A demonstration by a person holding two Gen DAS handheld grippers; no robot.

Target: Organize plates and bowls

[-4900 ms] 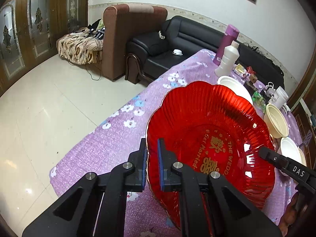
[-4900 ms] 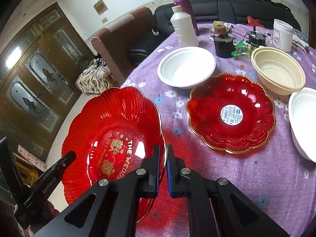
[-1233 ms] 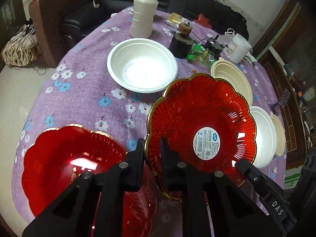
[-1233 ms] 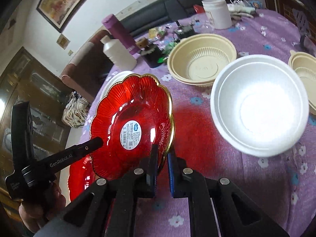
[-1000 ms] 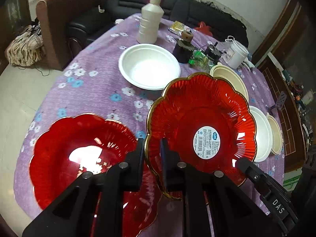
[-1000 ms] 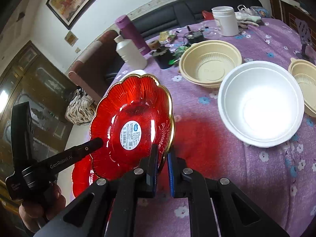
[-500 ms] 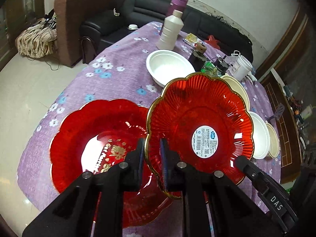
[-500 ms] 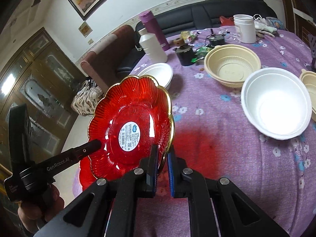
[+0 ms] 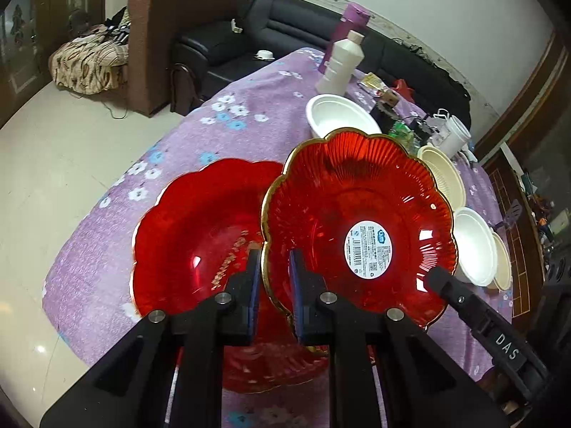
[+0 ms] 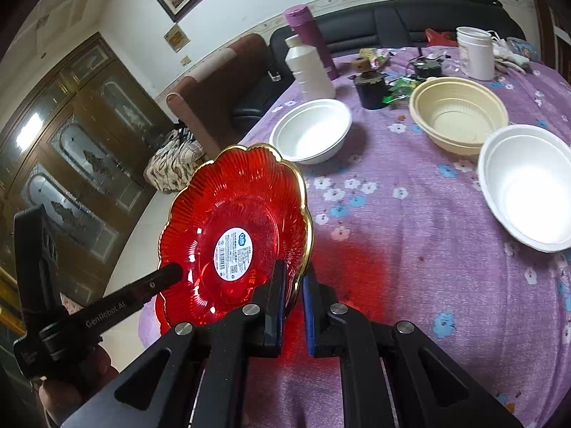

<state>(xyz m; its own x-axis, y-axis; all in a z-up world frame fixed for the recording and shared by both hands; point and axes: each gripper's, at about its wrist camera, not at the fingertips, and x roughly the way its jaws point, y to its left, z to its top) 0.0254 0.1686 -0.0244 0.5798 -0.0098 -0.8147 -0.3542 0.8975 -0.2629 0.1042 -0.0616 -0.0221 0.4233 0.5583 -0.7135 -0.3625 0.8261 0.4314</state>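
Plates first: you've got the stickered red plate (image 9: 360, 228) pinched at opposite rims by left gripper (image 9: 273, 292) and right gripper (image 10: 292, 303), held tilted over the tablecloth (image 10: 410, 249), and the other red plate (image 9: 200, 228) lies just below-left, so ease that way.
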